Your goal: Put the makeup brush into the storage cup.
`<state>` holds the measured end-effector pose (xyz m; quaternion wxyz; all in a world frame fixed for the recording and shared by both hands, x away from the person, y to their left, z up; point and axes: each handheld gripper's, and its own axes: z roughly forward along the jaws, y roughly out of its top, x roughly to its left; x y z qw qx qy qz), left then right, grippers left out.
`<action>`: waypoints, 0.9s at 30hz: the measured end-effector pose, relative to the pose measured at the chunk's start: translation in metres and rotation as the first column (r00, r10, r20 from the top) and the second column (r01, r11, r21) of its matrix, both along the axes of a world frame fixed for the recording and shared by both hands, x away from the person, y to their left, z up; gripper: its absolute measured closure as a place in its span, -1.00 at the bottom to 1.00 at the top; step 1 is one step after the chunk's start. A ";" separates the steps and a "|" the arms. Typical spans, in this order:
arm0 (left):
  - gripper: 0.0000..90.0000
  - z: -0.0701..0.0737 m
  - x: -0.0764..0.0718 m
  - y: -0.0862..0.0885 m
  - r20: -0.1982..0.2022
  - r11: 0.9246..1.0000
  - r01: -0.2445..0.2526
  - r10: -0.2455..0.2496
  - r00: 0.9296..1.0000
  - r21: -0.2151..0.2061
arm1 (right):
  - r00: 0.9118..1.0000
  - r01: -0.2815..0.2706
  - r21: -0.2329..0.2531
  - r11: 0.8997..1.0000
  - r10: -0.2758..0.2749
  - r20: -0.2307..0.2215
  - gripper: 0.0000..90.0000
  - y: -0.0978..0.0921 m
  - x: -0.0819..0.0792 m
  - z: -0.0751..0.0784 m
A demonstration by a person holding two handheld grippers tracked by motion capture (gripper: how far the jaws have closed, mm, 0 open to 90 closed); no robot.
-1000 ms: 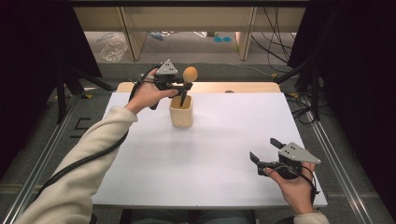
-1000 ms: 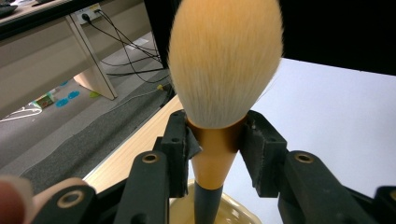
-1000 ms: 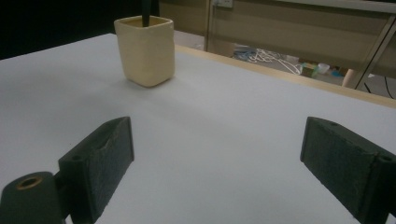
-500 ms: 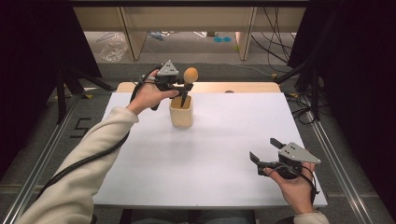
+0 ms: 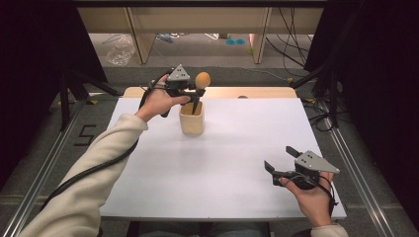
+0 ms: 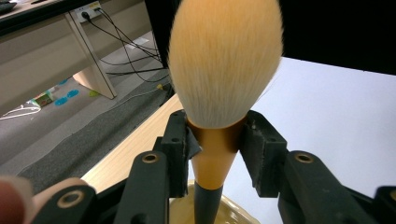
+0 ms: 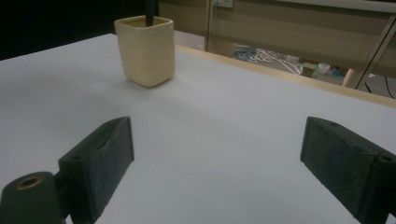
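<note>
A makeup brush (image 5: 201, 80) with a pale orange head stands upright, its dark handle down in a cream square cup (image 5: 191, 118) at the far middle of the white table (image 5: 222, 168). My left gripper (image 5: 196, 91) is shut on the brush; in the left gripper view its pads (image 6: 180, 151) press the gold ferrule of the brush (image 6: 224, 65) just above the cup's rim (image 6: 233, 207). My right gripper (image 5: 278, 158) is open near the front right, with nothing between its jaws. From the right gripper (image 7: 224, 163) the cup (image 7: 146, 50) and the brush handle (image 7: 150, 11) show far off.
A wooden strip (image 5: 257, 92) runs along the table's far edge. Beyond it lie a grey floor, desk legs and cables (image 5: 291, 34). Metal rails (image 5: 365, 197) flank the table. The left gripper's cable (image 5: 94, 170) trails under the left forearm.
</note>
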<state>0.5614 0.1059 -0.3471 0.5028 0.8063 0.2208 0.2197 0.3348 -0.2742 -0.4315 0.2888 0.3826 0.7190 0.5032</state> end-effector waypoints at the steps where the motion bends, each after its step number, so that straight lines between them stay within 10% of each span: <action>1: 0.44 0.000 0.000 0.000 0.001 1.000 0.000 0.000 1.000 0.000 | 1.000 0.000 -0.001 1.000 0.000 0.000 -0.76 0.000 0.000 0.000; 27: 0.44 -0.008 0.004 0.002 0.003 1.000 -0.026 0.026 1.000 -0.008 | 1.000 -0.003 0.003 1.000 0.003 0.002 -0.76 0.000 0.000 0.000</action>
